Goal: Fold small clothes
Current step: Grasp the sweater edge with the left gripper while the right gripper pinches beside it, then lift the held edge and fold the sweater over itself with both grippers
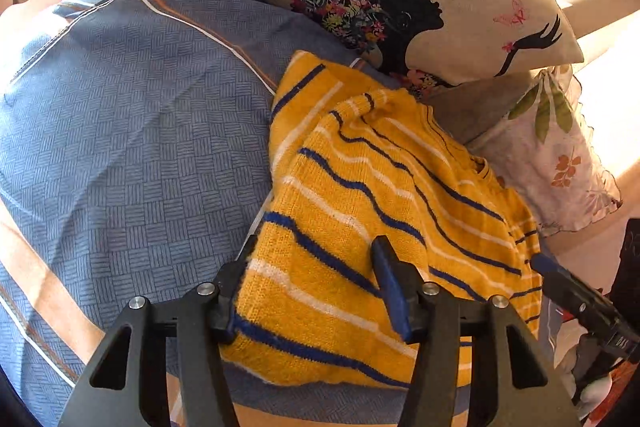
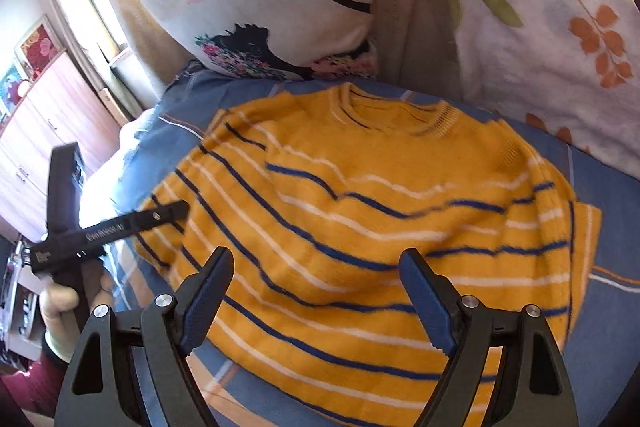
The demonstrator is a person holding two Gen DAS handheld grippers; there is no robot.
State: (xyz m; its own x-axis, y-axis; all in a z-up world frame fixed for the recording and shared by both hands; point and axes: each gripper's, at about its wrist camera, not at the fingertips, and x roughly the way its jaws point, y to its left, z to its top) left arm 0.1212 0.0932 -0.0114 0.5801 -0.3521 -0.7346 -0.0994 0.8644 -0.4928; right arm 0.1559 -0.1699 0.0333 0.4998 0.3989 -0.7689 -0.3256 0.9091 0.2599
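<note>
A small knitted yellow sweater with blue and white stripes [image 2: 360,219] lies spread on a blue checked bedsheet [image 1: 132,131], filling the centre of the right wrist view with its round neckline toward the top of the frame; in the left wrist view it fills the lower right, rumpled, with one side folded up over itself. The left claw [image 1: 316,267] is at the bottom of its frame with its jaws apart, straddling the sweater's near edge, one blue-padded finger [image 1: 394,291] lying on the knit. The right claw [image 2: 316,275] hovers at the bottom centre, jaws wide apart over the hem and gripping nothing. At the top of both frames, a cream cushion printed with a black silhouette and flowers [image 1: 400,7] leans beside a white leaf-patterned pillow [image 2: 540,27].
</note>
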